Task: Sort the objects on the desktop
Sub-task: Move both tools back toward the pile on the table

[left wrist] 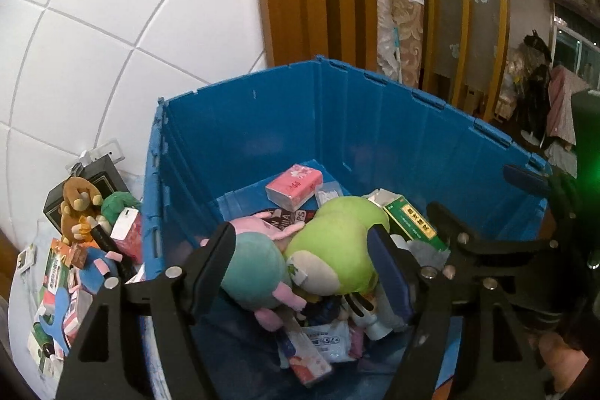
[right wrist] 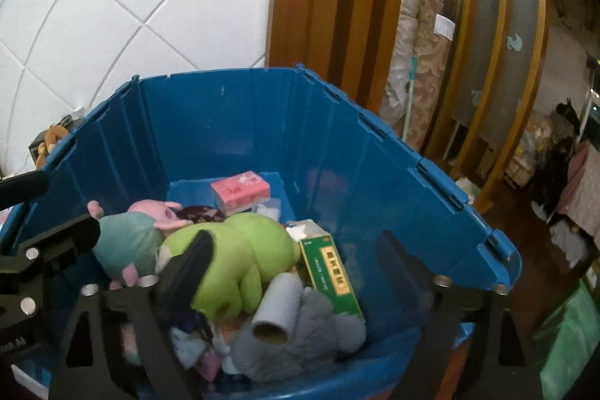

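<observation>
A blue plastic crate [left wrist: 375, 122] [right wrist: 356, 156] holds a green plush toy [left wrist: 337, 246] [right wrist: 240, 250], a teal and pink plush [left wrist: 255, 268] [right wrist: 127, 242], a pink tissue pack [left wrist: 294, 184] [right wrist: 240, 192], a green box [left wrist: 410, 222] [right wrist: 330, 274], a paper roll [right wrist: 279, 310] and a grey plush [right wrist: 300, 347]. My left gripper [left wrist: 303, 268] is open above the two plush toys, holding nothing. My right gripper [right wrist: 296, 280] is open above the crate, empty. The right gripper also shows in the left wrist view [left wrist: 487, 212].
To the left of the crate, on the table [left wrist: 22, 291], lie a brown plush [left wrist: 78, 205], a green plush, small boxes and packets [left wrist: 56, 272]. A white tiled wall [left wrist: 112, 6] stands behind. Wooden panels and rolled fabric [left wrist: 401, 14] stand at the back right.
</observation>
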